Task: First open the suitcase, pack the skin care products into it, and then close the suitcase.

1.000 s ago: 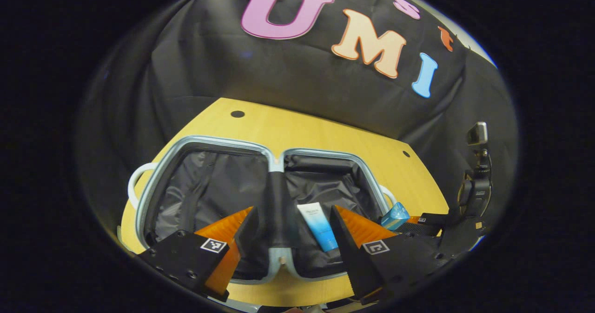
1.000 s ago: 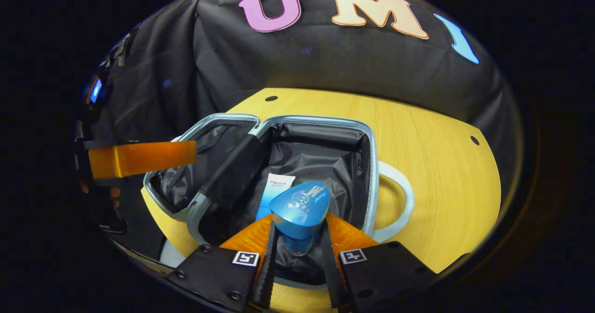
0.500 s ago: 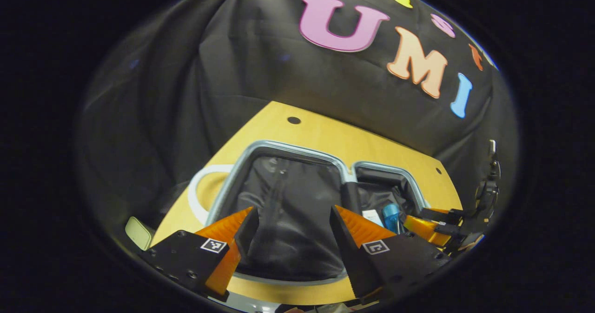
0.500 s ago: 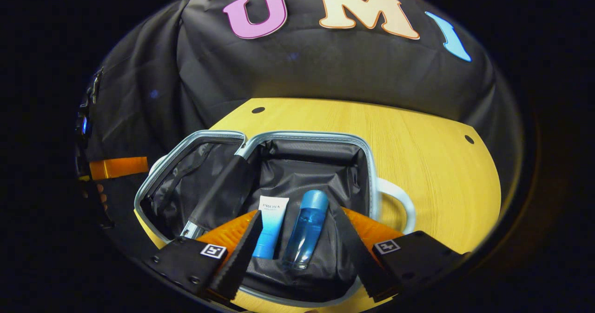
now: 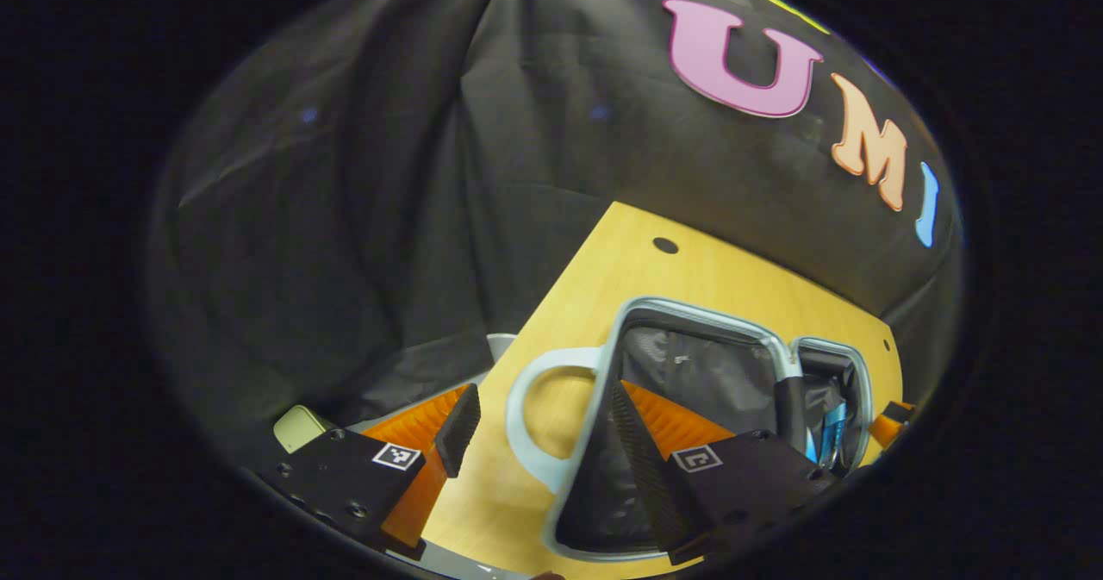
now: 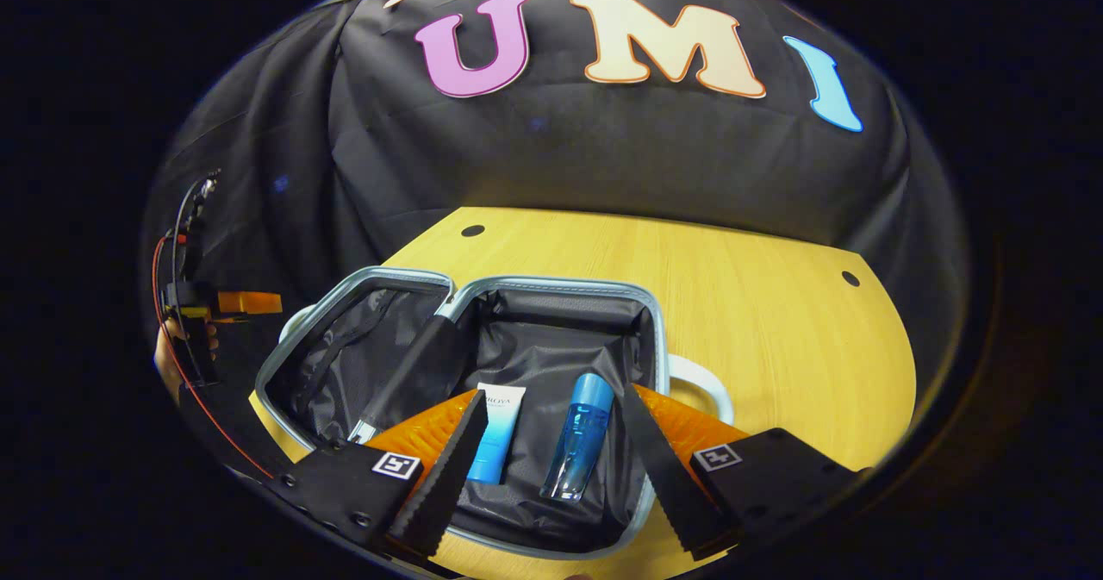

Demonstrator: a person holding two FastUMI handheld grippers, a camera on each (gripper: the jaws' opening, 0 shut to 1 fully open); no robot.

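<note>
While the suitcase (image 6: 551, 339) lies opened flat on the wooden table (image 6: 775, 321), I see both of its dark-lined halves from the right gripper view. The right gripper (image 6: 551, 459) hangs just above the near edge of the right-hand half, its fingers spread wide with nothing between them. Framed by those fingers, a white-and-blue tube (image 6: 495, 433) and a blue bottle (image 6: 579, 433) lie side by side on the lining of that half, the tube to the left, the two close but apart. A pale handle (image 6: 707, 386) sticks out from the case's right side.

In the left gripper view, my left gripper (image 5: 534, 425) is also open and holds nothing. It sits over the outer end of the other half: one finger (image 5: 638, 451) overlaps the rim, while the other is out over bare table, and a looped handle (image 5: 539, 416) lies between them. That half of the suitcase (image 5: 689, 373) looks empty of products; the blue bottle (image 5: 831, 429) peeks out of the far half. In the right gripper view, the left gripper (image 6: 246, 302) and the hand (image 6: 168, 356) holding it sit at the far left.
</note>
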